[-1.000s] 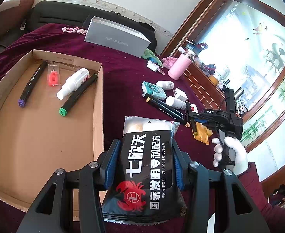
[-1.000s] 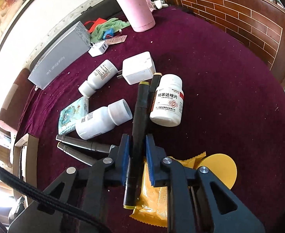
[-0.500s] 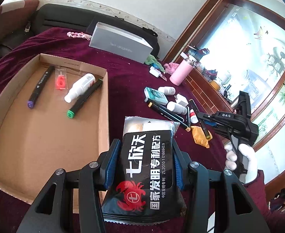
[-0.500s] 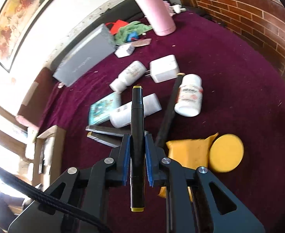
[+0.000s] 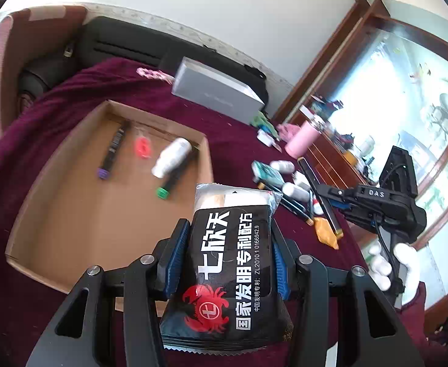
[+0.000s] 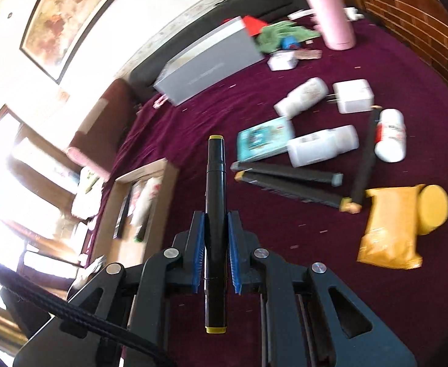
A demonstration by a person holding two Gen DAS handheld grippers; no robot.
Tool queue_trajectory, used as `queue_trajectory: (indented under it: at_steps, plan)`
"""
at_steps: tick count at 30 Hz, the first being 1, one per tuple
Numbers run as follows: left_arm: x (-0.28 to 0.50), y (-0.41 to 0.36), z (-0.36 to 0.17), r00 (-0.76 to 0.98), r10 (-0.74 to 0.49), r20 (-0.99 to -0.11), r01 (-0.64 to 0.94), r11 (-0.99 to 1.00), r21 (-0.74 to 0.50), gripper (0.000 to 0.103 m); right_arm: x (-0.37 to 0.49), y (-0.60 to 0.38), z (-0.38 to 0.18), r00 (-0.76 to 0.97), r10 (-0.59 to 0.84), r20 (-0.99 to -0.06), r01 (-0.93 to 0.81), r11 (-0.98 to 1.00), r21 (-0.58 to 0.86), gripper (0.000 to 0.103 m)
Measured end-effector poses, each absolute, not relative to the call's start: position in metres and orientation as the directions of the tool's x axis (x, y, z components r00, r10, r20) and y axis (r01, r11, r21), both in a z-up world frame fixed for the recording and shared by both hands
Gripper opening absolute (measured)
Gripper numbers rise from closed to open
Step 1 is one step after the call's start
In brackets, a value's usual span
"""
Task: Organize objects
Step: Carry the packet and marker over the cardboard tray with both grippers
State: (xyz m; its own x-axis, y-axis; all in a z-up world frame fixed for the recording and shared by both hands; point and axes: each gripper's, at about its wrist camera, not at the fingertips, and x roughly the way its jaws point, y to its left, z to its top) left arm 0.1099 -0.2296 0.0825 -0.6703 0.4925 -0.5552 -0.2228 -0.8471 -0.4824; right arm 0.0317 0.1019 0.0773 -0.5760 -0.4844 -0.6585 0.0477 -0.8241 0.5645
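Our left tongs (image 5: 228,263) pinch a soft, light packet (image 5: 230,263) by its sides. Our right tongs (image 6: 216,238) clamp a stiff, slim marker (image 6: 215,202) mid-barrel; gripped there it should balance well.

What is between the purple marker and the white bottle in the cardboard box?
A small red-pink item in a clear packet lies between the purple-capped marker and the white bottle inside the cardboard box. The left wrist view shows it, though blurred.
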Motion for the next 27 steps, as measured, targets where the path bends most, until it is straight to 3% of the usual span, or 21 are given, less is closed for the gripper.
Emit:
queue_trajectory:
  at_steps: [11, 27]
  plan:
    - [0.080, -0.289, 0.098, -0.744, 0.322, -0.586, -0.092, -0.917, -0.388, 0.043, 0.012, 0.007, 0.081, -0.473, -0.588, -0.656, 0.180, -0.794, 0.581, 0.013]
    - [-0.015, -0.312, 0.064, -0.663, 0.232, -0.712, 0.033, -0.941, -0.337, 0.043, -0.046, -0.093, 0.054, -0.327, -0.658, -0.678, 0.210, -0.751, 0.626, 0.013]
